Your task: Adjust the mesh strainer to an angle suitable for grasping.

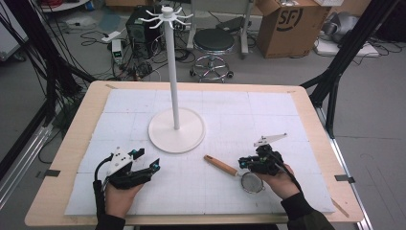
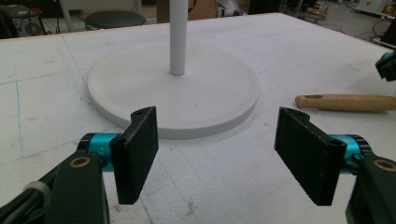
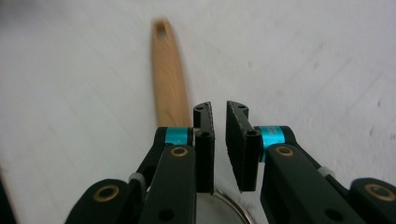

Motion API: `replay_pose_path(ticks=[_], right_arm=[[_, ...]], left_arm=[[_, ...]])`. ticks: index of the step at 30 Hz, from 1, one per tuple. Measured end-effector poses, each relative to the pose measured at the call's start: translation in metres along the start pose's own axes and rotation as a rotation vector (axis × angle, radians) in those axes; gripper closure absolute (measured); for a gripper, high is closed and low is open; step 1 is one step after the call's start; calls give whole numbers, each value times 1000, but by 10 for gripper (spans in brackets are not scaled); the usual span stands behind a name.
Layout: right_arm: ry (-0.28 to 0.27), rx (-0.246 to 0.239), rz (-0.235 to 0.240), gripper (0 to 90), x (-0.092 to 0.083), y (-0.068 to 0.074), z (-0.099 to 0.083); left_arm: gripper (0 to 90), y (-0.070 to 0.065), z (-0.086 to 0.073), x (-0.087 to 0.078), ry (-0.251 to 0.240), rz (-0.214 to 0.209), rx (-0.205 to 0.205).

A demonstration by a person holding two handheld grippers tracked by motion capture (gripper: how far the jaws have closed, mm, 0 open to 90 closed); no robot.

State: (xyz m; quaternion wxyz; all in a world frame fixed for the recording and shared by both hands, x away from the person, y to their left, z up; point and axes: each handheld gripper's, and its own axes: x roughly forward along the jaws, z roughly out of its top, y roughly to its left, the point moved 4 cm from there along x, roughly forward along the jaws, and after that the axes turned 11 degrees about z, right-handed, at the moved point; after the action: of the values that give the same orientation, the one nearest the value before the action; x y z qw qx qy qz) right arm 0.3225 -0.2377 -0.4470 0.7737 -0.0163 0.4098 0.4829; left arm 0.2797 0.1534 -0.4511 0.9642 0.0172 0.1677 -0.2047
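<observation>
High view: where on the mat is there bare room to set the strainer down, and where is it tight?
Free: the mat right of the stand's base, and the far left corner behind the left gripper. The near middle strip between the two hands is also bare. Crowded: around the strainer under the right gripper, and by the base.

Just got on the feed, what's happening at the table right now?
A person holds a gripper in each hand. The right gripper sits over a small mesh strainer with a wooden handle, its jaws a narrow gap apart with nothing between them. The left gripper rests wide open, facing the white hook stand. The strainer lies flat on the white mat.
</observation>
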Motion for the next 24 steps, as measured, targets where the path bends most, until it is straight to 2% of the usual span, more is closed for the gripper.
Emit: replay_pose_path(ticks=[2, 4, 6, 10, 19, 21, 22, 23, 24], right_arm=[[-56, 16, 41, 627, -5, 0, 5], [-86, 31, 77, 585, -7, 0, 8], [-100, 27, 77, 561, -9, 0, 9], [-89, 30, 75, 540, -7, 1, 8], [-63, 15, 118, 523, 6, 6, 15], [-37, -1, 135, 485, 12, 8, 16], [-37, -1, 135, 485, 12, 8, 16], [-13, -6, 125, 422, 17, 8, 15], [-13, -6, 125, 422, 17, 8, 15]], left_arm=[[309, 0, 0, 0, 0, 0, -2], [309, 0, 0, 0, 0, 0, -2], [310, 0, 0, 0, 1, -1, 1], [310, 0, -1, 0, 0, -4, 1], [312, 8, -3, -5, -3, -1, -19], [313, 6, -3, -6, -3, 1, -14], [313, 5, -3, -6, -4, 1, -13], [314, 5, -3, -6, -4, 3, -10], [314, 4, -2, -6, -3, 4, -10]])
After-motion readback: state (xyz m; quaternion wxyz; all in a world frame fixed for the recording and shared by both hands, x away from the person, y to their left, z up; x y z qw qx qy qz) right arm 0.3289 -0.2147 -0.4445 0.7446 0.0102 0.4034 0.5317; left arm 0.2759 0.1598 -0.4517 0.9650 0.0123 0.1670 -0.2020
